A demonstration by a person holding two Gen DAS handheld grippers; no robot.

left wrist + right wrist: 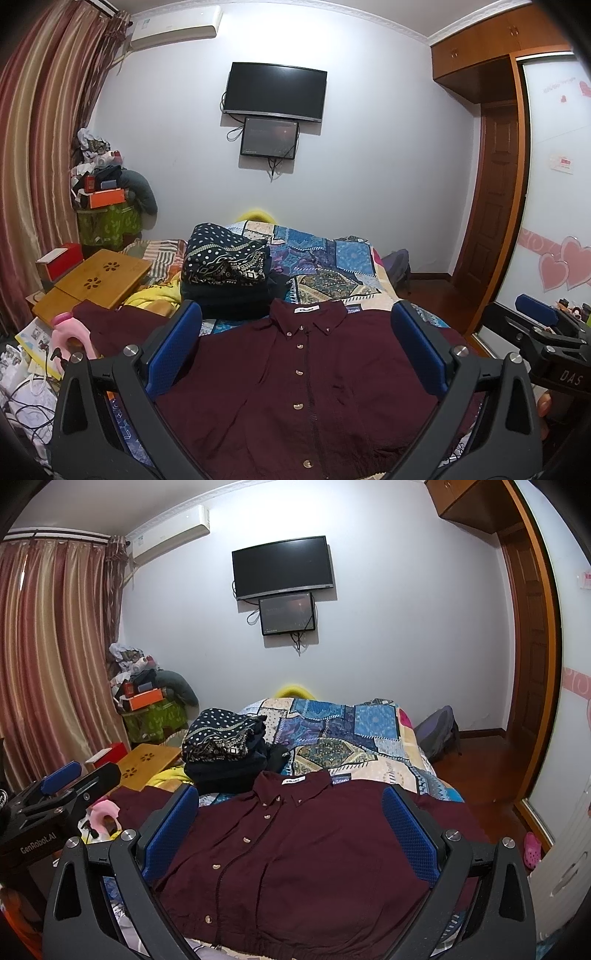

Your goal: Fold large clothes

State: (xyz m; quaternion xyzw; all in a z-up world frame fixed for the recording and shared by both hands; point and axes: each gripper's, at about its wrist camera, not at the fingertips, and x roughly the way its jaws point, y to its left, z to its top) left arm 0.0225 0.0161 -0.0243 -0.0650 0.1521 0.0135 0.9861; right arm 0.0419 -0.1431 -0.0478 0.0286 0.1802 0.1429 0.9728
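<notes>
A dark maroon button-up shirt (pixel 295 380) lies spread flat on the bed, front up, collar toward the far wall; it also shows in the right wrist view (pixel 306 849). My left gripper (pixel 295 350) is open and empty, held above the shirt's chest. My right gripper (pixel 291 830) is open and empty too, above the shirt's middle. Each gripper shows at the edge of the other's view: the right one (pixel 543 321) at the right, the left one (pixel 70 779) at the left.
A stack of folded dark clothes (pixel 225 269) with a dotted one on top sits behind the collar on the patchwork quilt (pixel 332 258). A wooden lap table (pixel 99 280), a pink bottle (pixel 70 332) and clutter lie at the bed's left. A wardrobe (pixel 546 184) stands at the right.
</notes>
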